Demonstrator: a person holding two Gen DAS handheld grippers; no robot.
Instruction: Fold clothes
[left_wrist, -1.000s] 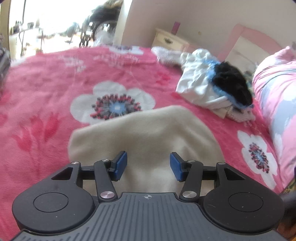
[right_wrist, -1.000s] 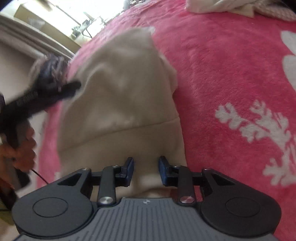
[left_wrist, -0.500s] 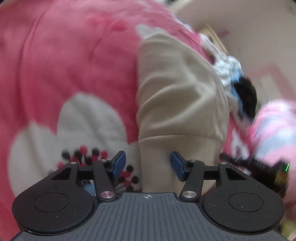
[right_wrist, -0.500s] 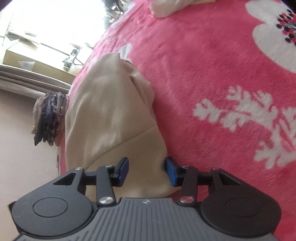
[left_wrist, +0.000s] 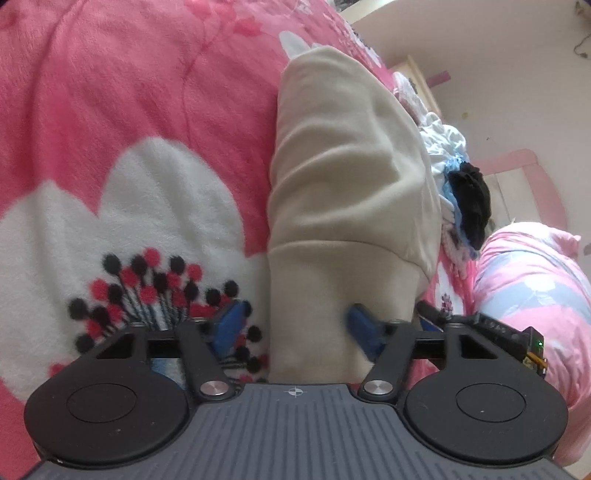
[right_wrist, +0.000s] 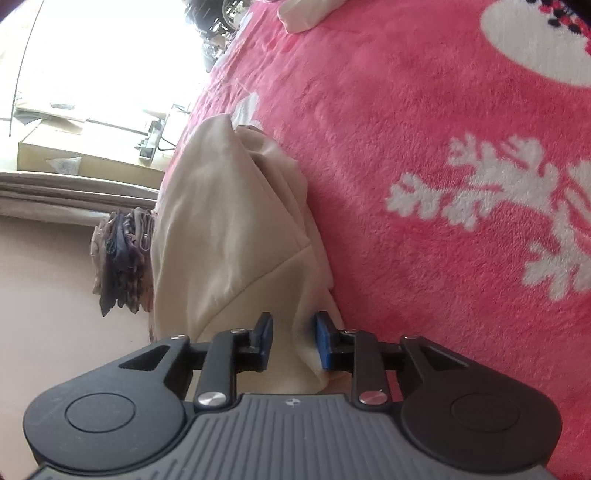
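Currently I see cream garment at frame centre on pink floral blanket. Left gripper closing, hem between jaws. Right gripper narrow, closing on fabric edge.

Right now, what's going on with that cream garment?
Both grippers, left and right, closing on cream garment hem. Garment on pink blanket. Nothing in the way.

Beneath me spreads a pink flowered blanket; a pink pillow lies at the bed's far corner.
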